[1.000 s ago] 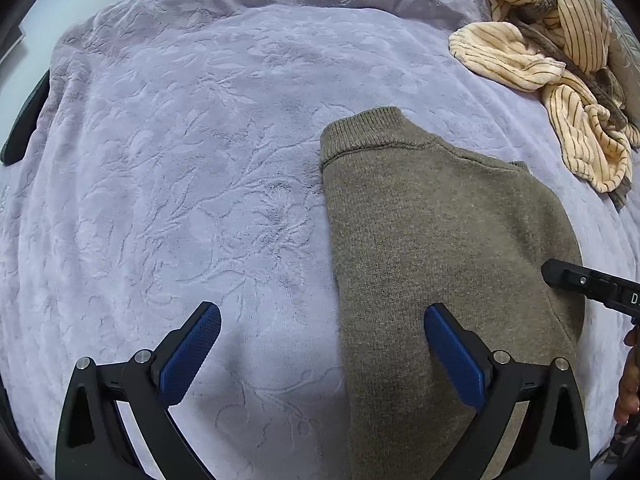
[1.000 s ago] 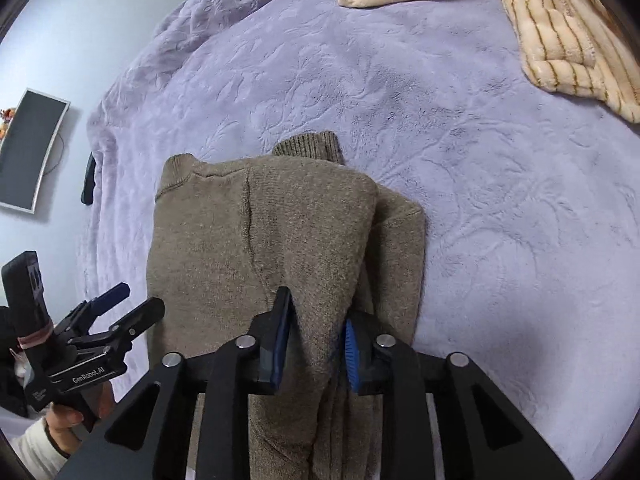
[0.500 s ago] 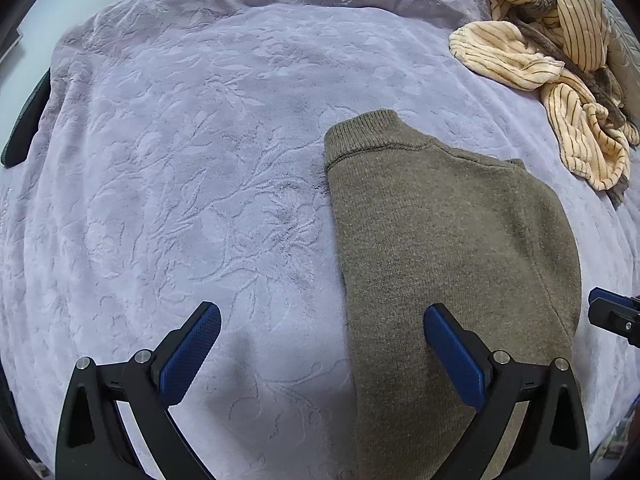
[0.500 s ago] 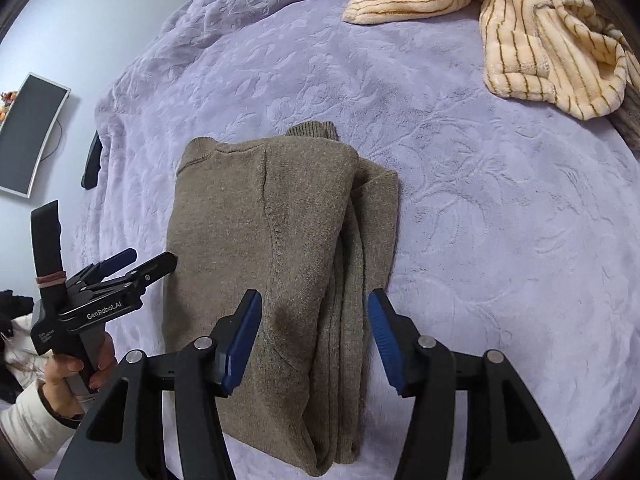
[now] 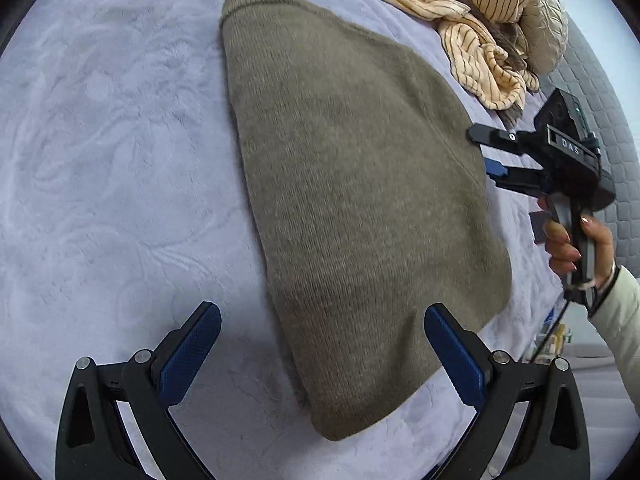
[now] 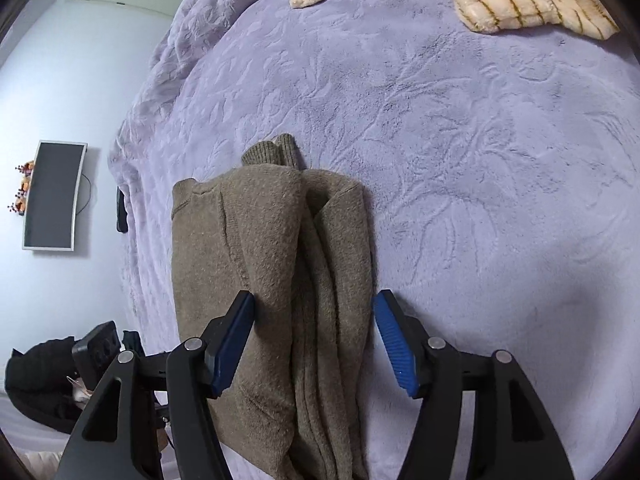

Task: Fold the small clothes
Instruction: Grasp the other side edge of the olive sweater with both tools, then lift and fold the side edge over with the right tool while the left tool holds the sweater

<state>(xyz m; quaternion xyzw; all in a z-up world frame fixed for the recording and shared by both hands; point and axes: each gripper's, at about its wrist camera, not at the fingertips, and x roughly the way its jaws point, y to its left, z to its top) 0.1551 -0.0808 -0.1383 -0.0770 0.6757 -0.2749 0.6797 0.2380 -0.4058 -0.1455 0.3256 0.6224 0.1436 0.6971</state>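
Lying folded lengthwise, the olive knit sweater (image 6: 276, 280) sits between the opening right gripper (image 6: 314, 344); left gripper (image 5: 322, 354) agape.

A lilac embossed bedspread (image 6: 460, 128) carries a folded brown sweater (image 5: 352, 184) and, farther off, seemingly crumpled striped cream garments (image 5: 476, 40).

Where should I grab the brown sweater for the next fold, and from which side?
Probably the near bottom end of the brown sweater, coming in low from the front. It lies flat, already folded lengthwise, with stacked layers along its right edge. The left gripper is open over that end; the right gripper, jaws opening, straddles the layered edge unpressed, so pinch all layers together.
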